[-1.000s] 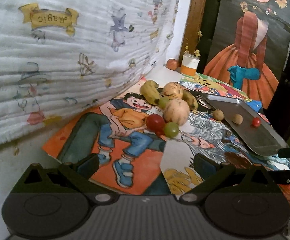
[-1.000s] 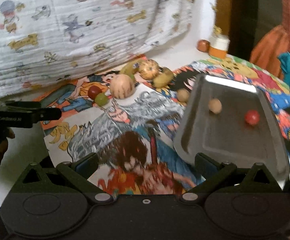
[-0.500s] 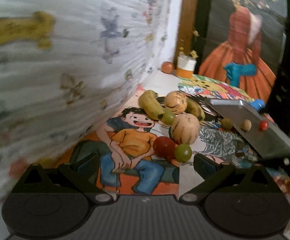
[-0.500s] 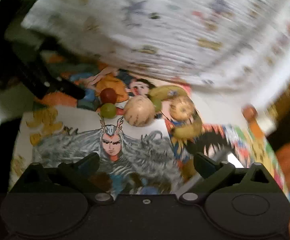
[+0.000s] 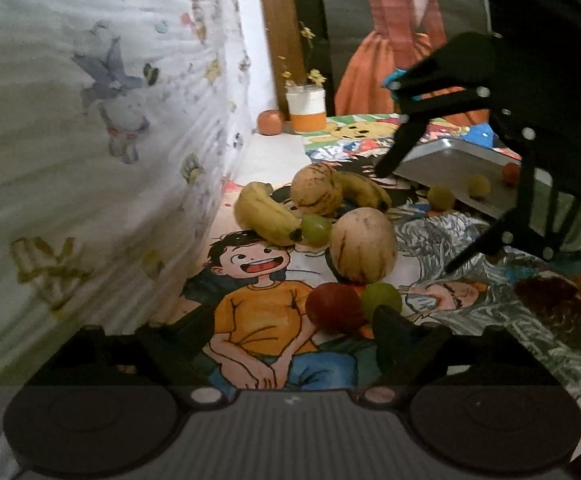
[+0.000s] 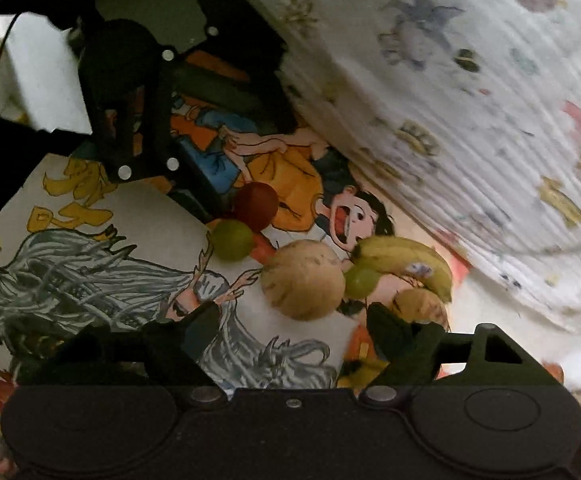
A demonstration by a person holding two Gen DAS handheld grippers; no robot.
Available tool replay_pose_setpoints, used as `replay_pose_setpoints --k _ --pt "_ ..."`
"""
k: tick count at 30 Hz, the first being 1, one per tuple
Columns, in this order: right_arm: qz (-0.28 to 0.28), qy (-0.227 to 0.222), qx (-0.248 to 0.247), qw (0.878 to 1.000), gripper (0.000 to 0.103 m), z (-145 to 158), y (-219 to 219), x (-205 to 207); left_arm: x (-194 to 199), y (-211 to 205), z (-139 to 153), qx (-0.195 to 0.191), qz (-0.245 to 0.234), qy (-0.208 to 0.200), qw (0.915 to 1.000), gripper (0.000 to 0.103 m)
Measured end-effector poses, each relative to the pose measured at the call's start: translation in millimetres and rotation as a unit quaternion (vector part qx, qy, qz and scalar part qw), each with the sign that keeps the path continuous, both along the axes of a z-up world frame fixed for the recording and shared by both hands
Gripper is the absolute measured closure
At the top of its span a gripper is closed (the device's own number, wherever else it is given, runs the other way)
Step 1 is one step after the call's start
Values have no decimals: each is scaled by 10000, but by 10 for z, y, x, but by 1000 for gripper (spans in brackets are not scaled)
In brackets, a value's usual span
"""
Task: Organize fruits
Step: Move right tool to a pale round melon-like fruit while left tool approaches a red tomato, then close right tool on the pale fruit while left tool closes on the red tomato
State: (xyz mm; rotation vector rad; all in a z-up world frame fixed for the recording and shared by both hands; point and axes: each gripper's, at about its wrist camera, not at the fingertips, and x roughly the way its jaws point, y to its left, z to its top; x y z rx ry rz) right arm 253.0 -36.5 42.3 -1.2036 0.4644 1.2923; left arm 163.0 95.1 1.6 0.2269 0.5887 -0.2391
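A heap of fruit lies on cartoon posters: a red fruit, a green one, a tan melon, a second melon, two bananas and a green grape. My left gripper is open just short of the red fruit, empty. My right gripper is open, its fingers either side of the near tan melon, not touching. The right gripper also shows in the left wrist view. A metal tray holds small fruits.
A patterned white cloth rises along the left. An orange-and-white jar and a round orange fruit stand at the back. A small green fruit lies beside the tray. A painted picture leans behind.
Both grippers moved in toward the fruit heap. The right gripper swung left from over the tray and now faces the tan melon. The left gripper came close to the red fruit.
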Motion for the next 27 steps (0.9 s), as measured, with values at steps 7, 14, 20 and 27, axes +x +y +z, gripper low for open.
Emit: replay_pose_setpoints --k 7,14,20,27 --pt "221 67 -5 9997 29 -48 130 108 95 60 -61 -76 -182 89 9998 27" --pt "500 229 -165 9984 35 -87 194 132 131 85 -46 -132 -434 -4 9990 30" --pt "547 371 -284 9974 47 -141 262 160 171 83 -69 -208 -622 56 9978 47" --pt "447 585 -278 9969 48 -163 270 200 183 86 -103 -276 -722 109 9969 62"
